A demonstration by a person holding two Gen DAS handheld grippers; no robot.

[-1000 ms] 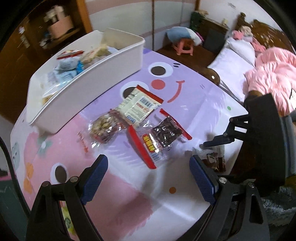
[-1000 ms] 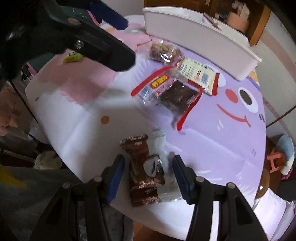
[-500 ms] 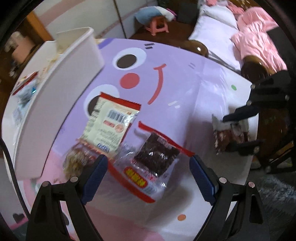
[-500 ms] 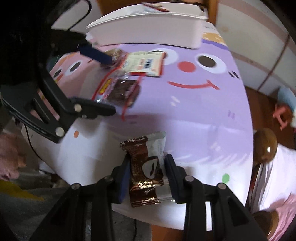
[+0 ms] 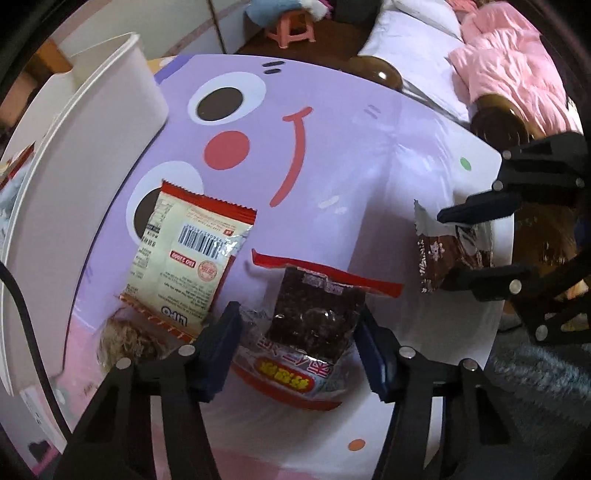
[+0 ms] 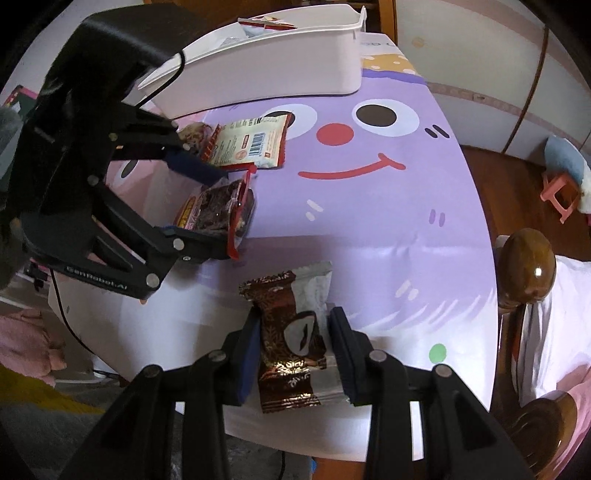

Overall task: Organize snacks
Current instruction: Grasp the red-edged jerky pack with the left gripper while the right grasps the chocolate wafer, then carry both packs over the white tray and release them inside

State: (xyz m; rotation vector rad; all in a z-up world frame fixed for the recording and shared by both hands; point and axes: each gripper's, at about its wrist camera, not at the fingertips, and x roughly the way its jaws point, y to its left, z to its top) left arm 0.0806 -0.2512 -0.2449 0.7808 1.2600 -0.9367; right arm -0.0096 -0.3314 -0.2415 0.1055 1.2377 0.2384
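My left gripper [image 5: 297,328] straddles a clear red-edged packet of dark snack [image 5: 312,325] on the table, jaws open around it; it shows in the right wrist view [image 6: 218,206] too. My right gripper [image 6: 293,332] is shut on a brown foil snack pack [image 6: 291,339], seen in the left wrist view [image 5: 443,254] at the table's right edge. A cream packet with a barcode [image 5: 184,258] and a bag of pale nuts [image 5: 125,339] lie to the left. The white bin [image 6: 280,70] holds several snacks.
The table has a purple and pink cartoon-face cloth [image 6: 388,206]. A wooden chair post [image 6: 526,269] stands at the right table edge. A pink stool [image 5: 291,27] and a bed with pink bedding [image 5: 513,70] lie beyond the table.
My left gripper has come down and forward so its fingers flank the dark snack packet. My right gripper has closed from open onto the brown foil pack.
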